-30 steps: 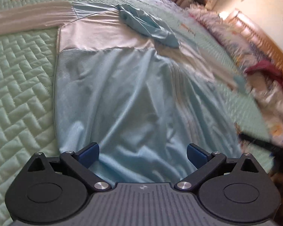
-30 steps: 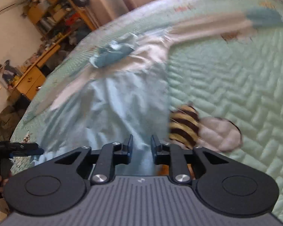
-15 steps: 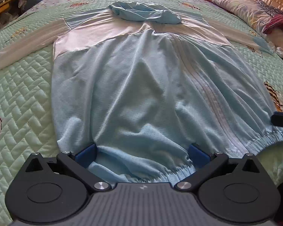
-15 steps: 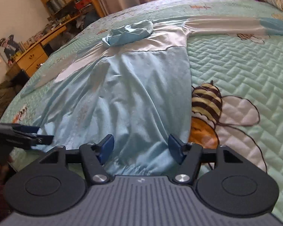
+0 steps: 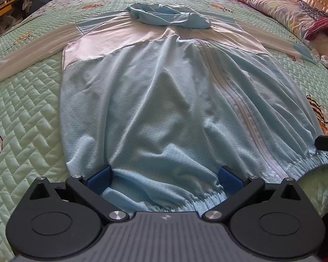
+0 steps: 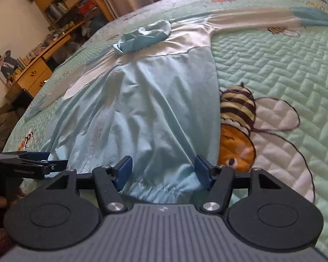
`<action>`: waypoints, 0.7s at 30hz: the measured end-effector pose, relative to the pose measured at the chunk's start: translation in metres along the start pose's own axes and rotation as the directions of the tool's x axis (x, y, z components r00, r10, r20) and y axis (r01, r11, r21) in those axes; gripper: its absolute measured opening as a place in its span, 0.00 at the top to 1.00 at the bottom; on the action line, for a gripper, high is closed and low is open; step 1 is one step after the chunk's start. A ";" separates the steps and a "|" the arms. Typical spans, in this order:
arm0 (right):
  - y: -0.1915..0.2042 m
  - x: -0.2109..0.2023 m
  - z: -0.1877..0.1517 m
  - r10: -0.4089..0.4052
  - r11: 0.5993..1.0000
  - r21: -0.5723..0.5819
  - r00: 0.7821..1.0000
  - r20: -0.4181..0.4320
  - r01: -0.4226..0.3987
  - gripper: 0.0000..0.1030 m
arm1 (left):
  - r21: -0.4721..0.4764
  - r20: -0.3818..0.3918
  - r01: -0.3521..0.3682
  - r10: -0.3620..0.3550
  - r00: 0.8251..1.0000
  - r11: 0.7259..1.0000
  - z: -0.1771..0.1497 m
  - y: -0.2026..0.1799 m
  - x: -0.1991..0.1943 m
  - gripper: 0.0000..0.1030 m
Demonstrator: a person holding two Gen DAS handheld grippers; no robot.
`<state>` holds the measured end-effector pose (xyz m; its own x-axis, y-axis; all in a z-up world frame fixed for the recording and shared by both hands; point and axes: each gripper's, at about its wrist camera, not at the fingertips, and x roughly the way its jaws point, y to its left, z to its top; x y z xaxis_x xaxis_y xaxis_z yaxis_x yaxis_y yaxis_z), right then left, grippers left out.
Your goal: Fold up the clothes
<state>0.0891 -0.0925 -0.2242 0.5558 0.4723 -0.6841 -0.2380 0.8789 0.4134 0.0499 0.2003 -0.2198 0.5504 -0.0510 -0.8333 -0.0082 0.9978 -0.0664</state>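
A light blue zip jacket (image 5: 164,98) with white shoulders and sleeves lies flat on the green quilted bedspread (image 5: 21,113). Its hood (image 5: 168,16) is bunched at the far end. My left gripper (image 5: 165,179) stands open over the left part of the elastic hem (image 5: 199,198), fabric between its blue pads but not pinched. In the right wrist view the jacket (image 6: 153,98) and hood (image 6: 144,36) show again. My right gripper (image 6: 163,169) is open over the hem's right corner, its pads clear of the cloth. Each gripper shows at the other view's edge.
Pillows (image 5: 273,2) and a dark red cloth (image 5: 321,26) lie by the wooden headboard at the right. A wooden desk (image 6: 32,76) and shelves stand beyond the bed's left side. A bee picture (image 6: 236,118) is stitched into the quilt beside the jacket.
The right gripper's jaws went from nearly shut to wide open. Both views swung and settled on the jacket's hem, then held still. The left gripper stayed open.
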 end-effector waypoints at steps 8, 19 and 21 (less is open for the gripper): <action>0.041 0.003 0.028 0.033 0.998 -0.057 0.999 0.030 -0.031 0.36 | -0.008 -0.020 -0.012 0.012 1.000 1.000 0.004 -0.002 0.002 0.01; 0.025 0.022 0.005 -0.074 0.995 -0.065 0.997 -0.018 0.073 0.33 | -0.020 -0.050 -0.005 0.004 0.999 1.000 0.008 0.000 0.003 0.01; 0.025 0.020 0.004 -0.075 0.995 -0.065 0.997 -0.021 0.073 0.33 | -0.018 -0.056 -0.007 0.006 0.998 1.000 0.009 -0.001 0.003 0.01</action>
<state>0.0979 -0.0609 -0.2251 0.5549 0.4065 -0.7258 -0.2478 0.9136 0.3223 0.0592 0.1995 -0.2177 0.5030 -0.0472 -0.8630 -0.0267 0.9972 -0.0701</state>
